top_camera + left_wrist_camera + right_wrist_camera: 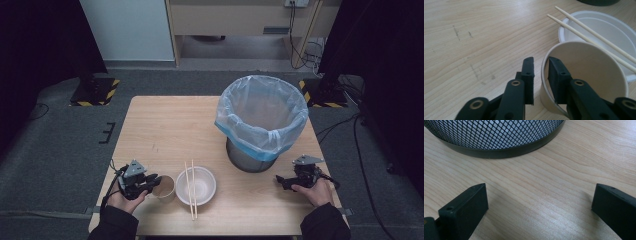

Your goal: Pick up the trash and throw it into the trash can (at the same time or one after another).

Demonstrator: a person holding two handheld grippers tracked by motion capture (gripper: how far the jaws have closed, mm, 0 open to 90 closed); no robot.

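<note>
Three items wait at lower centre; left gripper (541, 75) pinches the paper cup (584, 77) wall, right gripper (539, 212) gapes empty, bin (261, 117) unfilled.

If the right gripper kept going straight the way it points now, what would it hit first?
Probably the mesh bin. The right gripper stands open over bare table, with the bin's dark base rim straight ahead; nothing lies between. How far off it is I can't tell.

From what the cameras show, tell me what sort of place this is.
Probably a lab or studio set up for recording, not a dining room: a lone wooden table on grey carpet, dark curtains at both sides, hazard-striped stand bases and cables on the floor.
</note>
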